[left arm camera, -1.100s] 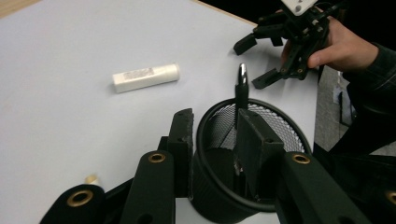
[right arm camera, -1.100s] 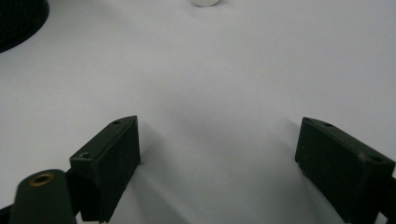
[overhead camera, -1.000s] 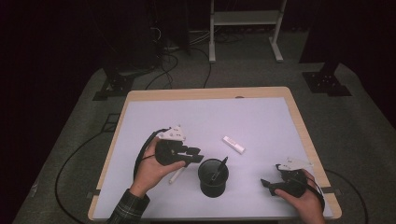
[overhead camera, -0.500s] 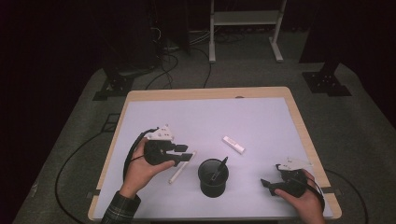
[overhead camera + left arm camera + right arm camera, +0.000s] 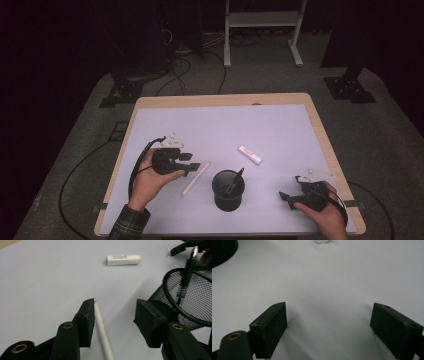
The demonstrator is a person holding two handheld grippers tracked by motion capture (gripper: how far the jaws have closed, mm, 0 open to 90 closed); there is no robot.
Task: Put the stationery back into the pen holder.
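Where pen [image 5: 195, 178] lies, open table [image 5: 280, 125]

In the left gripper view, the white stick [image 5: 103, 332] ran out of the bottom edge between the jaws, so its near end was not seen. The mesh cup [image 5: 192, 298], beside the right jaw, was cut by the right edge, and this jaw covered its lower wall. The print on the white tube [image 5: 123, 259], far ahead of the jaws, was too small to read. In the right gripper view, the same tube [image 5: 322, 241] was cut by the top edge.
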